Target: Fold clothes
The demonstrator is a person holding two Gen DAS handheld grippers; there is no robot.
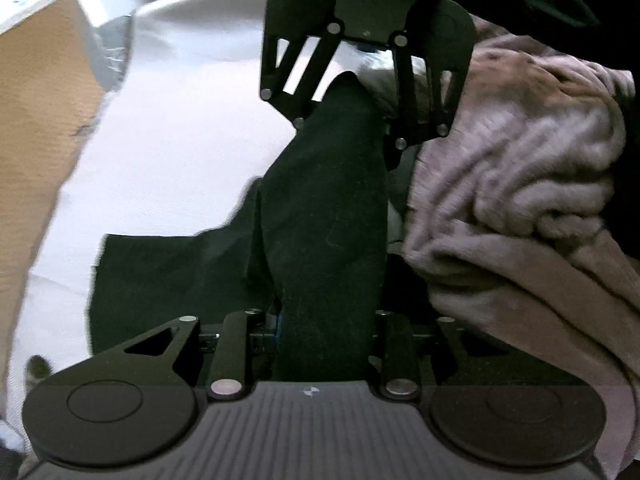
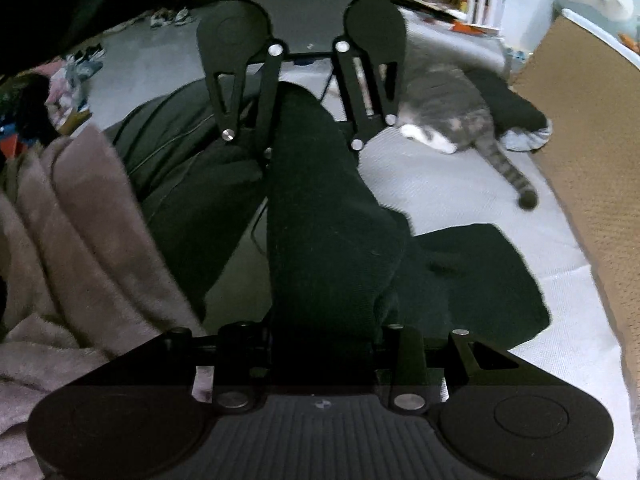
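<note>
Dim, motion-blurred fisheye views; edges bend, dark fabric loses detail, white sheet glares.

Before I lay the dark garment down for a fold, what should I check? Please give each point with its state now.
1. Left gripper closed on the dark garment: ok.
2. Right gripper closed on the same garment: ok.
3. Garment stretched flat between the grippers: not ok, it is bunched.
4. Pink blanket away from the fold area: not ok, it lies right beside.
5. Cat off the white bed surface: not ok.
6. Garment's full outline visible: cannot tell.
</note>
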